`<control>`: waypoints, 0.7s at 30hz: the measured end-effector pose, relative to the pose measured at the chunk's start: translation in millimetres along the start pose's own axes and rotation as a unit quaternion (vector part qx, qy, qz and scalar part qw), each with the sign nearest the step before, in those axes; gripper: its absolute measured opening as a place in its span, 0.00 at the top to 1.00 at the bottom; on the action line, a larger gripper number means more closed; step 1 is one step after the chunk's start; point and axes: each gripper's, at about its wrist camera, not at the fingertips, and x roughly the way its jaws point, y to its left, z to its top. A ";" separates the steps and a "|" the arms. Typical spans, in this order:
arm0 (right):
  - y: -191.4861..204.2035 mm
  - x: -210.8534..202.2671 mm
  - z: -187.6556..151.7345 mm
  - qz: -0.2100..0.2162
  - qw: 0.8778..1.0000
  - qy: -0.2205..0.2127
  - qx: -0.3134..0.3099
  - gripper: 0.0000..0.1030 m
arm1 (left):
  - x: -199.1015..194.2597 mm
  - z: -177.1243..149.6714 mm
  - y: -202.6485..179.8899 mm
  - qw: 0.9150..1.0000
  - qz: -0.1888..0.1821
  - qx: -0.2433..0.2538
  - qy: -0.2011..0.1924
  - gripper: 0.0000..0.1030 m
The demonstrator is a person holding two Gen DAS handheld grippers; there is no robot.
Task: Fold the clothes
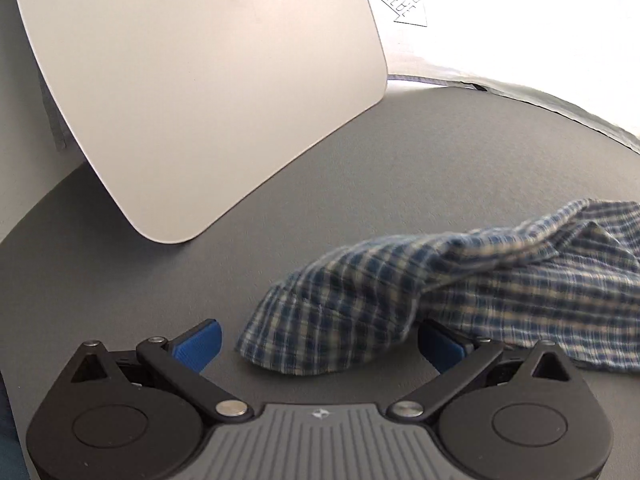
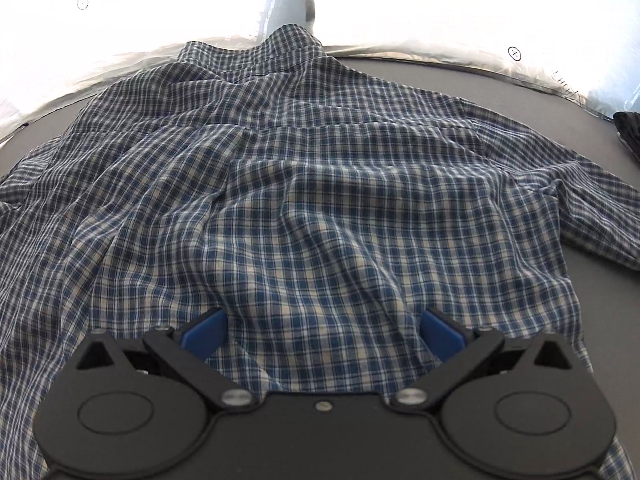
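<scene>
Slack in the rumpled blue-and-cream checked cotton shirt [image 2: 320, 184] may bunch into a crooked fold, since the left gripper [image 1: 320, 344] and right gripper [image 2: 322, 336], both splayed empty, could pinch several layers.

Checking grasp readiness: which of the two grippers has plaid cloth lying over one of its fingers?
The left gripper: the plaid shirt drapes onto its right finger. The right gripper just hovers open above the cloth.

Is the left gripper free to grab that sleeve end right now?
Probably yes: the left gripper is open, and the sleeve end lies on the gray table between its fingers, with nothing in between.
</scene>
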 end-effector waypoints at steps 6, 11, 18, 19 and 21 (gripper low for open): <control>4.7 4.2 4.2 -0.007 1.000 -0.004 0.006 0.00 | 26.4 75.0 23.1 0.996 0.032 -0.050 -0.062 0.00; 6.5 6.2 6.6 -0.009 1.000 -0.005 0.009 0.00 | 25.4 95.9 20.0 0.996 0.016 -0.045 -0.071 0.00; 7.2 5.2 4.5 -0.009 1.000 -0.009 0.010 0.00 | 18.7 84.5 26.6 0.995 0.040 -0.049 -0.073 0.00; 7.3 5.1 4.4 -0.009 1.000 -0.010 0.010 0.00 | 18.4 83.0 30.2 0.995 0.047 -0.050 -0.075 0.00; 7.4 4.9 3.9 -0.008 1.000 -0.010 0.010 0.00 | 17.5 81.4 39.5 0.994 0.053 -0.060 -0.076 0.00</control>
